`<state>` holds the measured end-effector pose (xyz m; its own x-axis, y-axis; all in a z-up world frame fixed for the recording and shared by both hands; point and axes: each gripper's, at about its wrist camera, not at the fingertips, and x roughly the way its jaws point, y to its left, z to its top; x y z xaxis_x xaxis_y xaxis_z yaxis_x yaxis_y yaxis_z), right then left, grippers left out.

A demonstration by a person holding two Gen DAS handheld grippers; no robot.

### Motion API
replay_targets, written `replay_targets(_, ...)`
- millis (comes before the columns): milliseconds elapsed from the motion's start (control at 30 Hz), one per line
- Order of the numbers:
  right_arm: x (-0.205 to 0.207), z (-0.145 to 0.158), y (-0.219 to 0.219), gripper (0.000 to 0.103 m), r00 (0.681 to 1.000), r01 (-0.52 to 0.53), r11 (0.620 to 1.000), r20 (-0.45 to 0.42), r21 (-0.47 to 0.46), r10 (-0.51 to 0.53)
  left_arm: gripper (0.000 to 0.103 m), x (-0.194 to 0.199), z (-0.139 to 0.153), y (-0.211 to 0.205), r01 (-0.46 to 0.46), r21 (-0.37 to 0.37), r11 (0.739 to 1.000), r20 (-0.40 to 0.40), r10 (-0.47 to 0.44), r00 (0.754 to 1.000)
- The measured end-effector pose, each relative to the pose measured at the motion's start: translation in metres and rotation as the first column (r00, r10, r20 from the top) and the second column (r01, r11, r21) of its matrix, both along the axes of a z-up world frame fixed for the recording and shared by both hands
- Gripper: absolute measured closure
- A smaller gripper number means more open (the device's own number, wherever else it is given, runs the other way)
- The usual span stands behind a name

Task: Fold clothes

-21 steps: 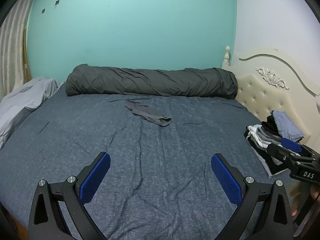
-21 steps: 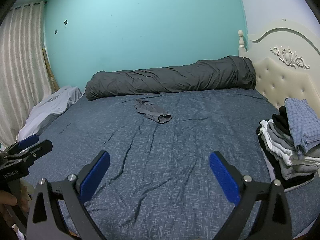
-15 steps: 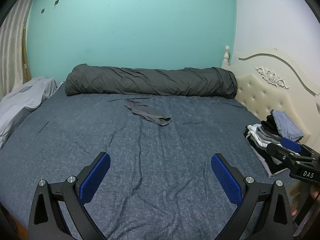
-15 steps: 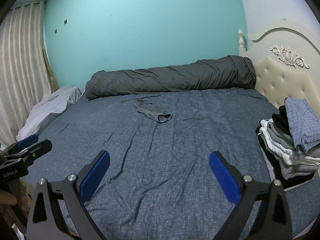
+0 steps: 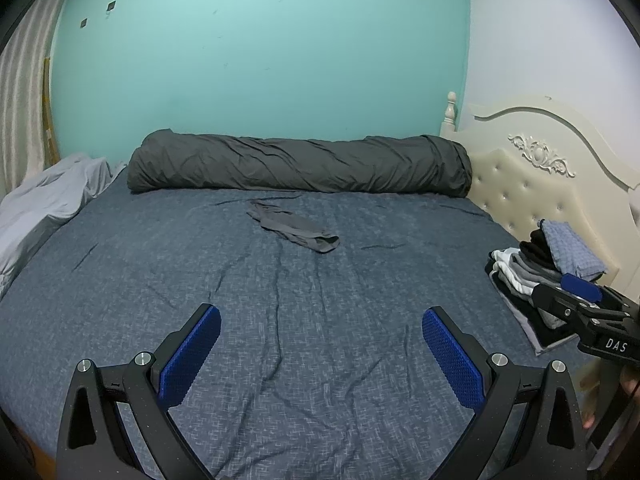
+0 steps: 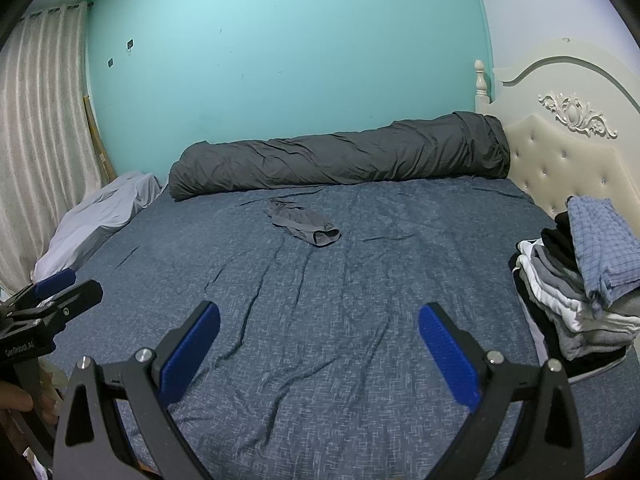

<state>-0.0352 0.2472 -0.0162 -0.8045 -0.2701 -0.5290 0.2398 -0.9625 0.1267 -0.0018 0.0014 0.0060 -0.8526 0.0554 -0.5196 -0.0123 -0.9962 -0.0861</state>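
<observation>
left gripper (image 5: 321, 332) jaws spread, nothing held | right gripper (image 6: 319, 330) likewise | grey garment (image 5: 294, 231) lies crumpled mid-bed (image 5: 120, 280), well beyond both | risk: bedsheet could be pinched with the thin fabric

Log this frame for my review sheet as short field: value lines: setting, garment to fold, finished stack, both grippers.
setting: bed with blue sheet, rolled grey duvet along the far wall
garment to fold: grey underwear, crumpled, lying alone mid-bed, untouched
finished stack: folded clothes pile by the headboard, blue checked piece on top
left gripper: open, nothing between the jaws
right gripper: open, nothing between the jaws
</observation>
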Motion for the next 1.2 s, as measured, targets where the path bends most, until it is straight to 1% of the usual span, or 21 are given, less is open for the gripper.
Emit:
replay_targets(400, 0.0005, 0.0057, 0.0015, 0.003, 1.0, 0.01, 1.0, 0.003, -0.001, -0.01, 0.0, 0.0023, -0.0009, 0.0005, 0.007, 0.0, 1.0, -0.009, -0.007, 1.0)
replay_targets(1200, -0.0025, 0.0029, 0.0037, 0.003, 1.0, 0.027, 1.0, 0.011, -0.005, -0.027, 0.0, 0.0018, -0.0023, 0.0054, 0.016, 0.003, 1.0, -0.008, -0.016, 1.0)
